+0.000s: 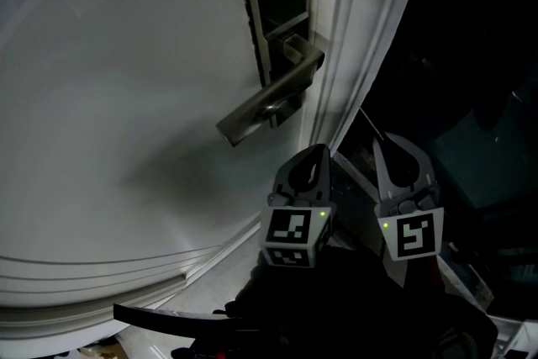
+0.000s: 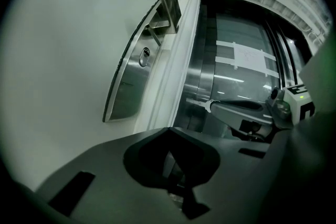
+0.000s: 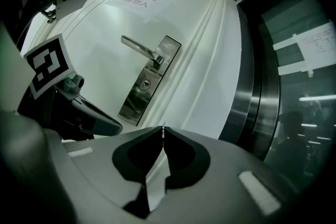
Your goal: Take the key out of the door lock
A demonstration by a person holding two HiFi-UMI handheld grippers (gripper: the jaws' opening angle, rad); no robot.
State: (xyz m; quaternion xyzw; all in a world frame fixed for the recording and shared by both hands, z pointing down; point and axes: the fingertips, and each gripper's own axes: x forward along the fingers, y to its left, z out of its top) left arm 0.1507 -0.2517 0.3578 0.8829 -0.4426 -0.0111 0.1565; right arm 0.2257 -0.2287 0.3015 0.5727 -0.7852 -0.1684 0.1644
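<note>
Just under handle, upright: left gripper, right gripper with key.

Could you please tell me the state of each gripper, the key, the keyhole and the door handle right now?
Left gripper: shut, nothing between the jaws.
Right gripper: shut on a thin pale sliver, apparently the key.
Key: out of the lock, pinched edge-on at the jaw tips.
Keyhole: empty.
Door handle: free, neither gripper touches it.
</note>
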